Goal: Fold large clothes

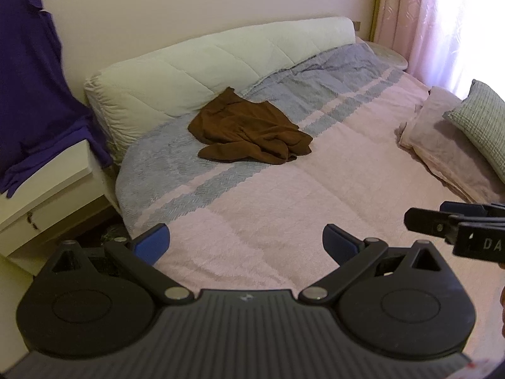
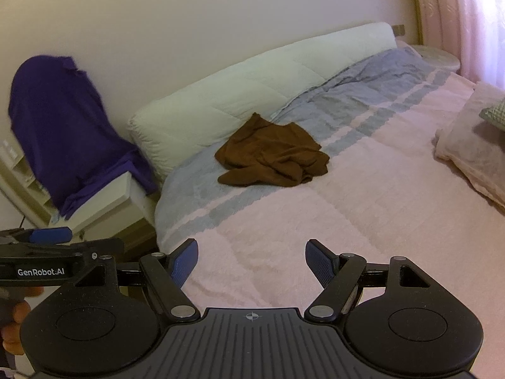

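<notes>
- Cloth of brown colour, a crumpled garment [image 1: 249, 132], lay on the bed [image 1: 284, 208] close to its far edge, on the grey band of the bedspread and just beside the white quilt roll [image 1: 202, 72] along the wall.
- Its long axis ran roughly along that far edge; one narrow end poked up toward the quilt roll, while folds and a flap spread toward the near edge. Which part was collar or hem could not be told.
- The left gripper [image 1: 246, 246] hovered above the pink part of the bedspread at the near edge, its blue-padded fingers [image 1: 151, 243] spread wide, gripping nothing and touching nothing.
- The right gripper [image 2: 251, 260] hung likewise over the near edge, jaws wide apart and empty, aimed toward the brown garment, which lay well apart from both tools.
- In the left wrist view the right gripper showed from the side at the right border; in the right wrist view the left one showed at the left border, with a hand [image 2: 14, 325] behind it.
- A purple garment [image 1: 34, 82] was draped over a white cabinet [image 1: 47, 189] beyond the bed's left corner.
- Pillows [image 1: 454, 145] were stacked at the bed's right edge, near pink curtains [image 1: 442, 15].
</notes>
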